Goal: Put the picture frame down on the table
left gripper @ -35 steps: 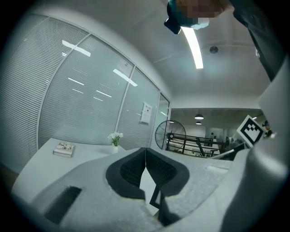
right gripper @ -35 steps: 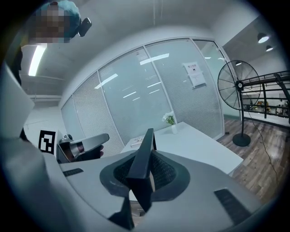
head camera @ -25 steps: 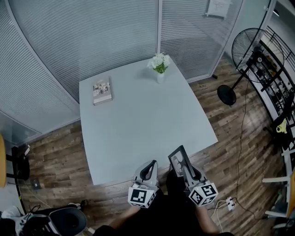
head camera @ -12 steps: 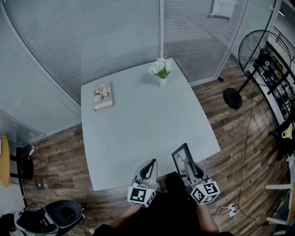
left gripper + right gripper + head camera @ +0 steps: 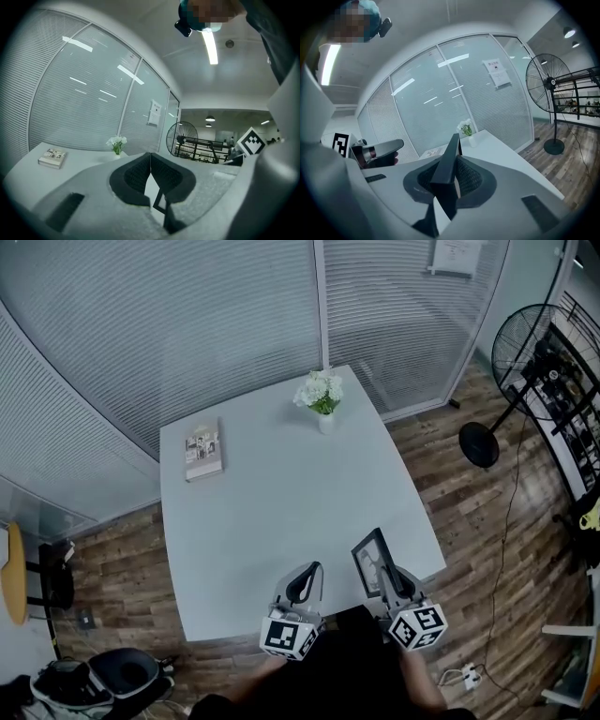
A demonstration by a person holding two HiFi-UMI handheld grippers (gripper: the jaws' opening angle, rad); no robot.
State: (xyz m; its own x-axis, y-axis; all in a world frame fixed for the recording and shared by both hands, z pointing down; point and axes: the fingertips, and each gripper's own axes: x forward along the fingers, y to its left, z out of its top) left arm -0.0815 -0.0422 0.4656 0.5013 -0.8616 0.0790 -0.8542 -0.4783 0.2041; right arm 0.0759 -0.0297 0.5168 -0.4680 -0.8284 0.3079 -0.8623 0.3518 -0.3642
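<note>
- The right gripper [image 5: 384, 574] is clamped on the frame [image 5: 368, 557], one pad on each face of its black rim
- In the right gripper view the frame stands edge-on between the jaws
- The frame is held upright, a little tilted, over the near right part of the table [image 5: 281, 512], close to its edge; whether it touches the top cannot be told
- The left gripper [image 5: 303, 582] sits just left of the frame at the near edge, jaws together with nothing between them
- A book [image 5: 204, 451] lies flat near the far left corner
- A vase [image 5: 325, 422] of white flowers stands near the far edge
- A fan [image 5: 525, 343] stands on the wood floor [image 5: 478, 512] at the right, well apart from the table
</note>
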